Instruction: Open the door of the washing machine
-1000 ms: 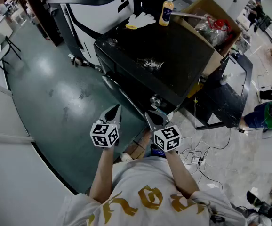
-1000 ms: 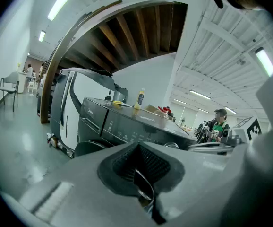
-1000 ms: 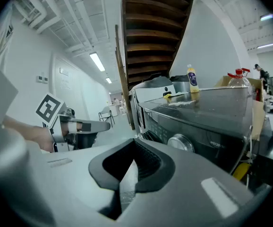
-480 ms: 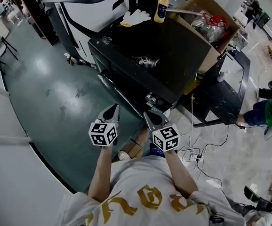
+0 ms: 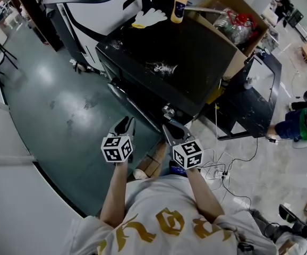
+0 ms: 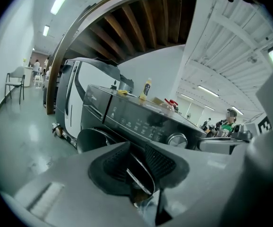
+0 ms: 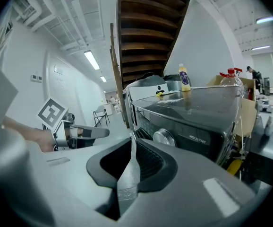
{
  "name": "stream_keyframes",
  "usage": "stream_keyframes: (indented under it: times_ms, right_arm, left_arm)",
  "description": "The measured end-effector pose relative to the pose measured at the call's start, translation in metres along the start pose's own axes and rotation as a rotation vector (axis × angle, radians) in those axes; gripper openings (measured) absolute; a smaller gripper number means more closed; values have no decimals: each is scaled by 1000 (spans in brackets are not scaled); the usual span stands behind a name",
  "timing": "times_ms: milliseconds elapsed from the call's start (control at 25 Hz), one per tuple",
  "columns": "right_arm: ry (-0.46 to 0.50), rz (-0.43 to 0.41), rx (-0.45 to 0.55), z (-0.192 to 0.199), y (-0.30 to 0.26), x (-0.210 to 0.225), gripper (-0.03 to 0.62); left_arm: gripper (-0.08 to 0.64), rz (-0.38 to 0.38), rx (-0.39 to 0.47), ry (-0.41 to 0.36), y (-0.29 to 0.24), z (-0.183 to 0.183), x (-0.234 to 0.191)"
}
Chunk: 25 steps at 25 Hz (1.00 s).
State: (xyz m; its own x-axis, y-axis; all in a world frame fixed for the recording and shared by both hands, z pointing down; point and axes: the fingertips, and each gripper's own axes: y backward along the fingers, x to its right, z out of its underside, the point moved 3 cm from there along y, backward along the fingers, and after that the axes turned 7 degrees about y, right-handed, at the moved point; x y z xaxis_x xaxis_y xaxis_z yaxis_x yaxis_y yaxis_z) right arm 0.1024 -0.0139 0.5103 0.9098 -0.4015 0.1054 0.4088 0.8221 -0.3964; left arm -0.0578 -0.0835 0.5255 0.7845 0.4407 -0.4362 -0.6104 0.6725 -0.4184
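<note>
You hold both tools out in front of you, short of the dark grey front-loading washing machine (image 5: 175, 57), and nothing of the job is done yet. Your left tool (image 5: 126, 125) has its jaws pressed together with nothing between them. Your right tool (image 5: 170, 130) is the same, jaws meeting and empty. Neither touches the machine.

The round dark door (image 6: 95, 137) sits on the machine's front face, ahead of the left tool and a little to its left, below the control panel. It looks fully shut. The round silver dial (image 7: 161, 137) lies just ahead of the right tool, so that tool points at the panel and not at the door. In the head view the door shows only as a curved edge under the machine's lip, beyond the left tool, and I cannot make out its handle or latch in any view.

Far beyond both tools, on the machine's top, stand a yellow plastic bottle (image 5: 178, 6) and a white glove (image 5: 148, 17).

What is left, as I judge it, is everything: part one tool's jaws, bring it to the door's edge, catch the handle and swing the door outward.
</note>
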Motion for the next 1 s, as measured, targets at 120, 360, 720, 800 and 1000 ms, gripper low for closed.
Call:
stream_keyframes:
  times_ms: [120,360,720,800,1000]
  right_arm:
    - [5,0,-17,2,-2,2,79]
    - [106,-18,-65,4,-4,7,81]
    - [125,-80,-129,19,-8,21,72]
    - [128,-94,-146,22,-10,23,74]
    - [124,-100,-159,27,-14,32,74]
  left_arm:
    - [101,8,-36,4,-11,7,0]
    - [121,13,-121,34,-40,29,-1]
    - [141,-10,-216,91,-87,62,-2]
    - [157,-30,-239,113,-96,68,-4]
    - [212,-84,-322,164,-120,84,-9]
